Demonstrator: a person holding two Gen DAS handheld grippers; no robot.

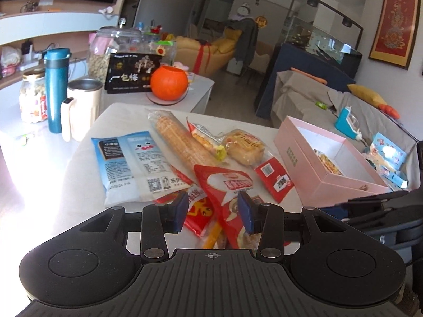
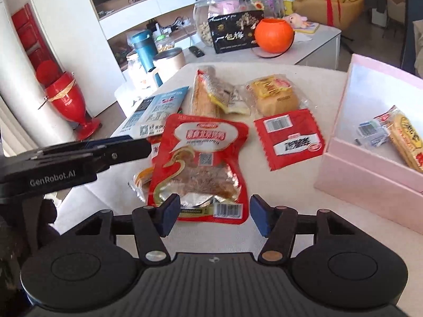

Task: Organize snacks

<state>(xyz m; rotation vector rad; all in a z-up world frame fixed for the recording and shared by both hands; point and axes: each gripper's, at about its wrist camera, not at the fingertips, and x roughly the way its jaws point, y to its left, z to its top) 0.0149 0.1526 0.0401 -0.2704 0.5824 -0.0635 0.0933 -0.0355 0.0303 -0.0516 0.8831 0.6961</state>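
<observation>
The large glossy red foil pouch with a clear window showing brown meat point(image 2: 198, 163) lies flat on the pale matte worktop point(image 2: 285, 206), its barcoded bottom edge between and just ahead of the blue pads of the right gripper point(image 2: 215, 212). Those jaws stand apart on either side of it, not pressing on it, so they are released and hold nothing. The left gripper point(image 1: 212, 210) hangs over the same pouch from the other side; its jaws are parted, narrower, and nothing is clamped between them, the pouch and a crinkled red-and-yellow wrapper point(image 1: 197, 211) lying under them. In the right wrist view the left gripper's black fingers reach in from the left edge, level with the pouch's upper left corner.

Beyond the pouch lie a flat square red sachet with white barcode label point(image 2: 289, 137), a soft yellow cake in clear film point(image 2: 275, 96), a long ridged tan wafer roll in clear wrap point(image 1: 182, 142) and a smooth light blue and white bag with printed text point(image 1: 129, 163). To the right stands an open pink cardboard box with white inside point(image 2: 370, 169), touching the worktop's right part; a packet of golden biscuits point(image 2: 404, 137) lies in it.

Both grippers tilt downward toward the worktop, the right more steeply
</observation>
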